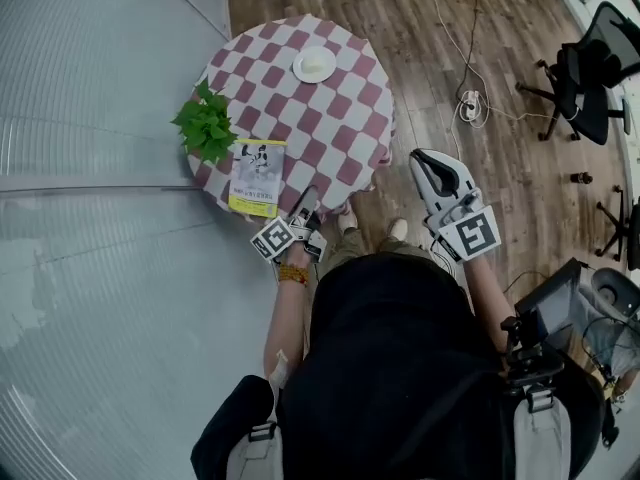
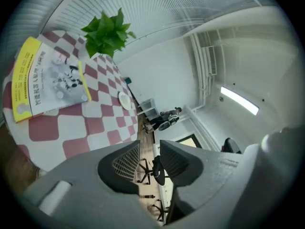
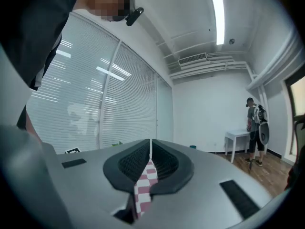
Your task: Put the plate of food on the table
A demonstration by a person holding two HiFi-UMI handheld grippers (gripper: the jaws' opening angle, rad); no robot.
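White plate (image 1: 314,64), contents unclear

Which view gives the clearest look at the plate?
The head view: the plate lies in full sight at the table's far edge, seen from above. The left gripper view shows the plate small and nearly edge-on. The right gripper view does not show it.

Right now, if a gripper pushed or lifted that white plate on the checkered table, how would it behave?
The plate looks rigid and shallow, so it would probably lift stiffly by its rim. The pale food on top might slide if the plate tilted. Pushed, it could drag and wrinkle the checkered cloth.
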